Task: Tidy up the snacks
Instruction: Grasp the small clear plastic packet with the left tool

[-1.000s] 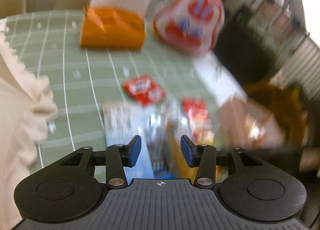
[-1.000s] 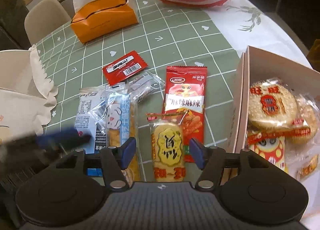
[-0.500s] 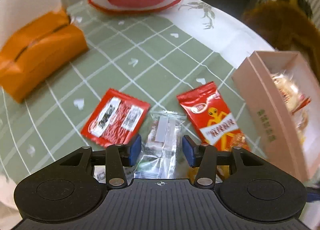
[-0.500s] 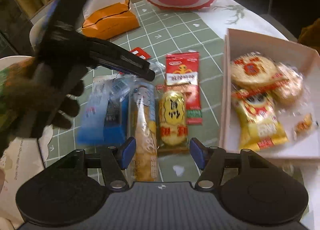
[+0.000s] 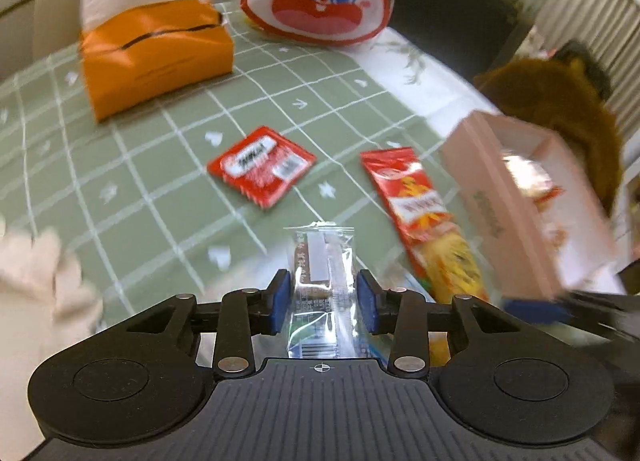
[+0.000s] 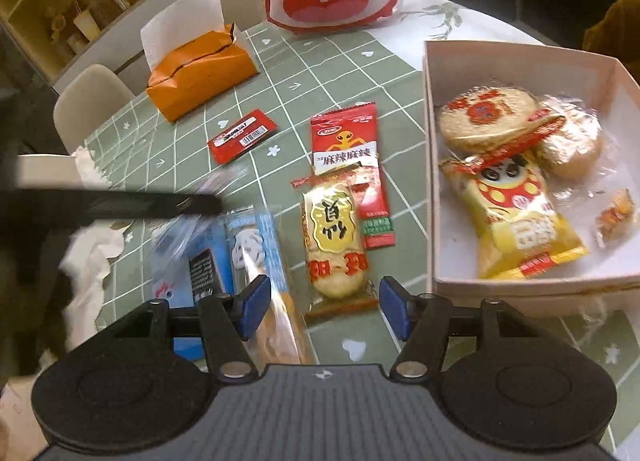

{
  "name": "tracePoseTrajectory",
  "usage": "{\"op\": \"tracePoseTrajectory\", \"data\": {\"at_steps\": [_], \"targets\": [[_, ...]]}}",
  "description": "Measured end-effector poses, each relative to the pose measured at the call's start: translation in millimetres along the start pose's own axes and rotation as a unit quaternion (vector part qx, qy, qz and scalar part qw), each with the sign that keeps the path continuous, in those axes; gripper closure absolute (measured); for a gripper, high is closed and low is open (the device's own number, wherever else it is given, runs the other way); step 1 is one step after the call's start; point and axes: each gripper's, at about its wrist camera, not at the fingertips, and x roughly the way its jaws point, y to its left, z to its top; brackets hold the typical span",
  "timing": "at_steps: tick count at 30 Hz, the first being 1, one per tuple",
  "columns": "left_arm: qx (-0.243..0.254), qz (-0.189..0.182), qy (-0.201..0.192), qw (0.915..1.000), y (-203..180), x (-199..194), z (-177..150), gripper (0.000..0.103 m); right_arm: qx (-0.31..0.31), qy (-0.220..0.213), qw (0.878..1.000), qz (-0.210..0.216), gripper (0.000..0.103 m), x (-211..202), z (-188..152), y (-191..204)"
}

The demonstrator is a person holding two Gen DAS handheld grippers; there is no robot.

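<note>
Clear packet (image 5: 324, 281): between the blue pads of the left gripper (image 5: 323, 303), long axis running straight away from the camera, far end over the green cloth (image 5: 168, 165).
Packet look: see-through wrapper with a white strip down the middle, brown snack inside, print at the near end.
Left gripper: jaws have just been closing; the pads sit at the packet's 2 sides, and it looks pinched, though blur hides the contact.
Right gripper (image 6: 324, 303): jaws partly apart, holding nothing, hovering over the rice cracker (image 6: 334, 237).
Rice cracker: yellow-and-red pack, long axis pointing away from the camera, lying on the red packet (image 6: 352, 165).
Box (image 6: 430, 165): pink, to the right, holding 4 or so wrapped snacks.
Small red sachet (image 5: 262, 165): flat on the cloth, apart from the rest.
Blue pack (image 6: 224, 257): left of the cracker, blurred.
</note>
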Motion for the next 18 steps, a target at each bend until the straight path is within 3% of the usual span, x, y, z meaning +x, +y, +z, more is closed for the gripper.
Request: {"op": "tracePoseTrajectory", "data": {"at_steps": [6,7,10,12,18], "targets": [[-0.027,-0.038,0.013,0.9988,-14,-23,-42,0.061,0.016,-0.020,1.000,-0.007,0.044,18,9,8],[-0.033,-0.042,0.015,0.9985,-17,-26,-50,0.061,0.016,-0.020,1.000,-0.008,0.048,19,11,8],[-0.054,-0.065,0.012,0.9964,-29,-35,-70,0.062,0.009,-0.009,1.000,-0.007,0.074,19,12,8],[-0.061,-0.078,0.010,0.9950,-38,-42,-80,0.062,0.007,0.001,1.000,0.006,0.080,14,8,5],[-0.064,-0.071,0.007,0.9954,-62,-54,-91,0.061,0.022,0.031,0.999,0.040,0.081,-8,-28,-7]]}}
